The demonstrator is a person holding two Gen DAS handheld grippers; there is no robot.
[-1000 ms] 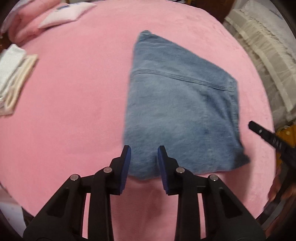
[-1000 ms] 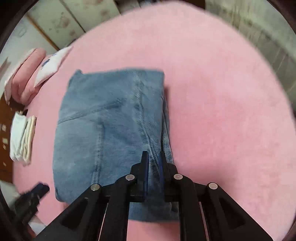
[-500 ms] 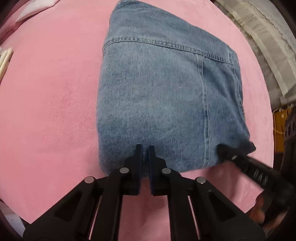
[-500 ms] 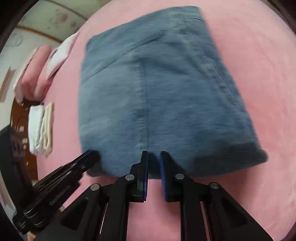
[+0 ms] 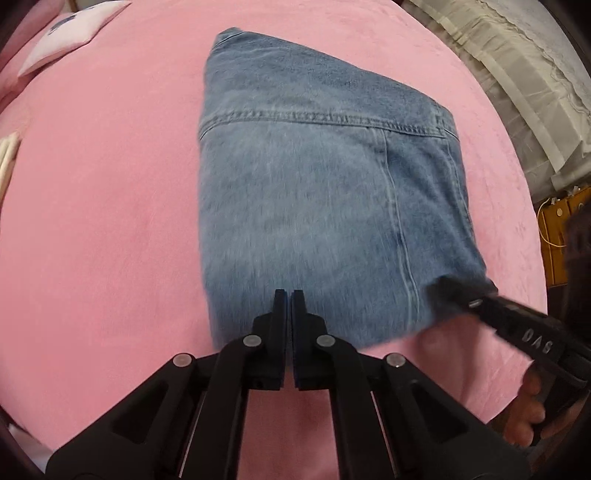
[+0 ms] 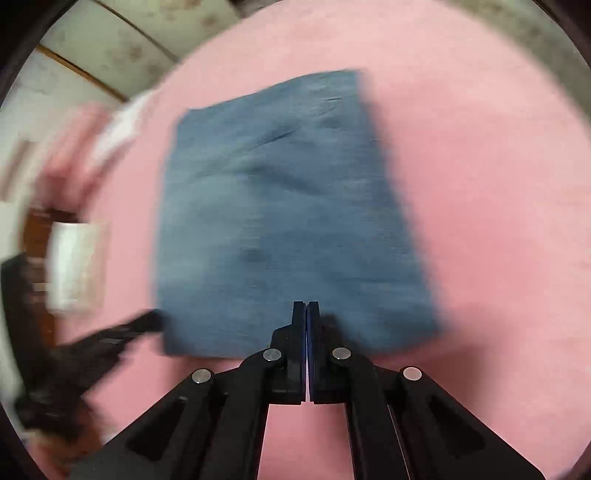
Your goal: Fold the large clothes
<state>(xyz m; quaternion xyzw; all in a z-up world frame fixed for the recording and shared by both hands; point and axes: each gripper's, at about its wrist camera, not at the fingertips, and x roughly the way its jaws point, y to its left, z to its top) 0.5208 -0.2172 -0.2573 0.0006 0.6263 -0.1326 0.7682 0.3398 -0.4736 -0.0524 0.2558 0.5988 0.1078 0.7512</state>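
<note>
A pair of blue jeans (image 5: 314,184), folded into a thick rectangle, lies on the pink bed cover (image 5: 103,221). My left gripper (image 5: 289,295) is shut, its tips over the near edge of the jeans with no cloth seen between the pads. My right gripper (image 5: 461,291) shows at the jeans' near right corner, blurred and touching the cloth. In the blurred right wrist view the jeans (image 6: 280,221) fill the middle. There my right gripper (image 6: 306,304) is shut over their near edge, and the left gripper (image 6: 147,321) sits by their near left corner.
A white pillow (image 5: 70,33) on pink pillows lies at the far left. Folded white cloths (image 6: 74,269) rest near the bed's left edge. A white lace cover (image 5: 517,74) runs along the right side. A hand (image 5: 528,406) holds the right gripper.
Both grippers went from slightly open to fully shut. The left one closed in on the jeans' near edge. The right gripper slid from beside the jeans to their near right corner.
</note>
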